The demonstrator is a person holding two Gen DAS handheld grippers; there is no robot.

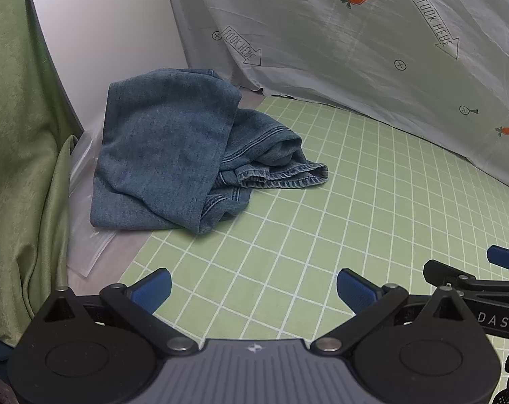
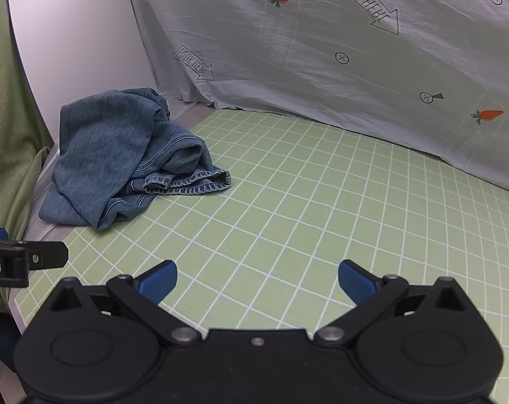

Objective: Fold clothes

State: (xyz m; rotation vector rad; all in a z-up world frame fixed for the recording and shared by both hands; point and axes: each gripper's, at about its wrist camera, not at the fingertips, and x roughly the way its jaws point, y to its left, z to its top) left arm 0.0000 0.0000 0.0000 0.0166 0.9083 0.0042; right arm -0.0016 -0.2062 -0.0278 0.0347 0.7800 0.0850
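A crumpled pair of blue denim jeans (image 1: 173,155) lies in a heap at the far left of the green grid mat (image 1: 321,202), partly off the mat's edge; it also shows in the right wrist view (image 2: 119,161). My left gripper (image 1: 254,291) is open and empty, low over the mat, well short of the jeans. My right gripper (image 2: 257,281) is open and empty, over the mat to the right of the left one. Part of the right gripper shows at the right edge of the left wrist view (image 1: 473,286).
A grey sheet printed with carrots and arrows (image 1: 372,50) hangs along the back. A white panel (image 1: 102,33) stands behind the jeans. A green curtain (image 1: 18,168) hangs at the left. Clear plastic (image 1: 86,235) lies under the jeans at the mat's left edge.
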